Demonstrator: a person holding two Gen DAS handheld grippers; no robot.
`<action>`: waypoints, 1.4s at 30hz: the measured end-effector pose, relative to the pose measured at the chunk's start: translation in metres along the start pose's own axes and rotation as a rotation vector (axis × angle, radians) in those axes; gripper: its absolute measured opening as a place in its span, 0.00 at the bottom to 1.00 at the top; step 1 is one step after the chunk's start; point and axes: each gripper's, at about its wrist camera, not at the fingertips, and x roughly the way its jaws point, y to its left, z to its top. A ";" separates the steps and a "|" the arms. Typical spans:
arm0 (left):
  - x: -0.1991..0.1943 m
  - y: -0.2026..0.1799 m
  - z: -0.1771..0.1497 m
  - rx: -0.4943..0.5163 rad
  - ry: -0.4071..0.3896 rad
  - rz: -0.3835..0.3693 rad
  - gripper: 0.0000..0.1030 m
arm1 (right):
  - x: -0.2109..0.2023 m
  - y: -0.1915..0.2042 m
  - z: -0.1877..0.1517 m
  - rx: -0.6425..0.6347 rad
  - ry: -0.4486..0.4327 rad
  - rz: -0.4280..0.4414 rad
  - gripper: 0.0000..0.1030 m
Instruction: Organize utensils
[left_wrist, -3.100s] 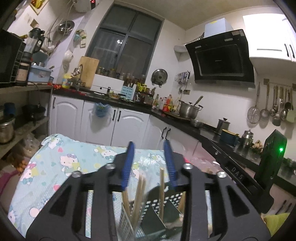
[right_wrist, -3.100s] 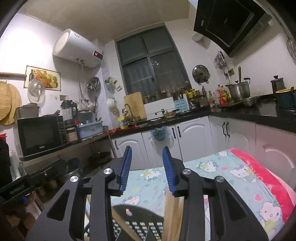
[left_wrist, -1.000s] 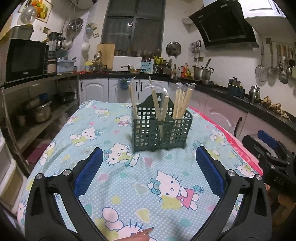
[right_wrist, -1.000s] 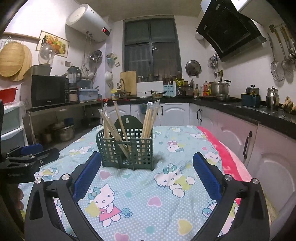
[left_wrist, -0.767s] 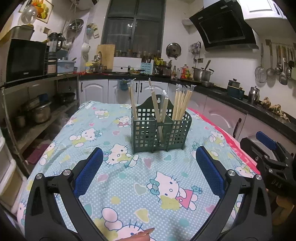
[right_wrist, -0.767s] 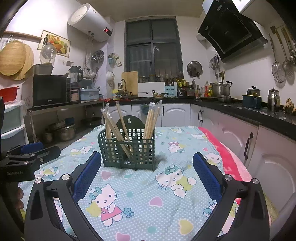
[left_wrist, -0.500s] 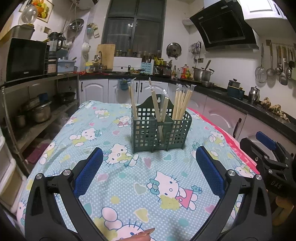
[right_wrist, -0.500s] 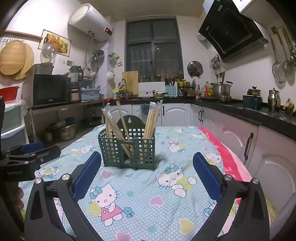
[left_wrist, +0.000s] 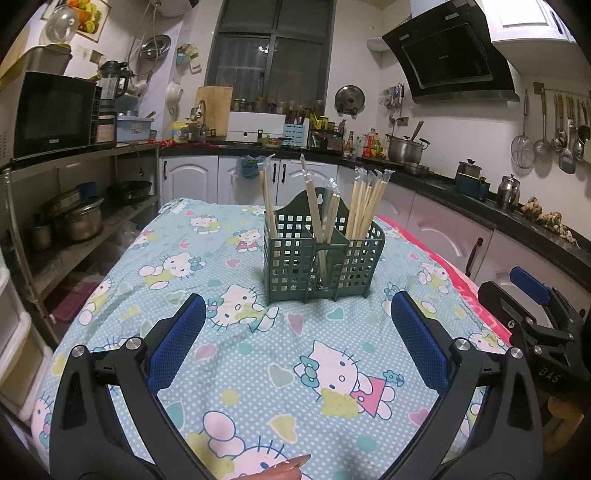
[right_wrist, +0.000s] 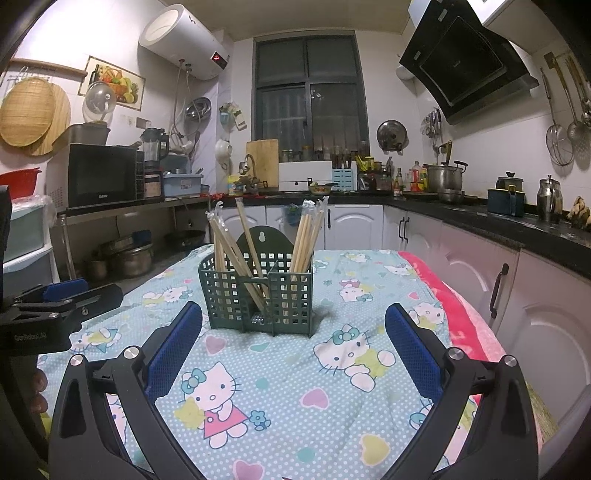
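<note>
In the left wrist view, the left hand-held gripper (left_wrist: 297, 325) is spread wide with nothing between its blue pads, low over the tabletop (left_wrist: 236, 354), which is covered in a cartoon-cat cloth. Straight ahead of it, past the fingertips and clear of them, stands the green utensil basket (left_wrist: 322, 262). The basket's left compartment holds a wrapped chopstick pair (left_wrist: 266, 201), the middle holds a few leaning chopsticks (left_wrist: 314, 206), and the right compartment holds a fuller bundle of chopsticks (left_wrist: 365, 205). Far to the right of this hand-held gripper, at the tabletop's edge, the right hand-held gripper (left_wrist: 532, 306) shows from the side.

In the right wrist view, the left hand-held gripper (right_wrist: 62, 295) sits at the far left, beside the tabletop (right_wrist: 332, 398) edge. The right hand-held gripper (right_wrist: 293, 339) is likewise spread wide and pinches nothing. The utensil basket (right_wrist: 258, 295) stands ahead of it, slightly left of centre between the fingers and apart from both. Chopsticks lean crosswise in its left compartments (right_wrist: 236, 251), and a tighter bundle (right_wrist: 306, 236) stands in the right one.
</note>
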 end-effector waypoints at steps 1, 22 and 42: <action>0.000 0.000 0.000 0.000 -0.003 0.000 0.90 | 0.000 0.000 -0.001 0.000 0.002 0.002 0.94; 0.001 0.002 -0.001 -0.004 -0.002 0.002 0.90 | -0.001 0.002 -0.001 0.001 0.003 0.011 0.94; 0.002 0.003 0.000 -0.009 0.005 0.007 0.90 | 0.000 0.002 -0.001 -0.001 0.010 0.018 0.94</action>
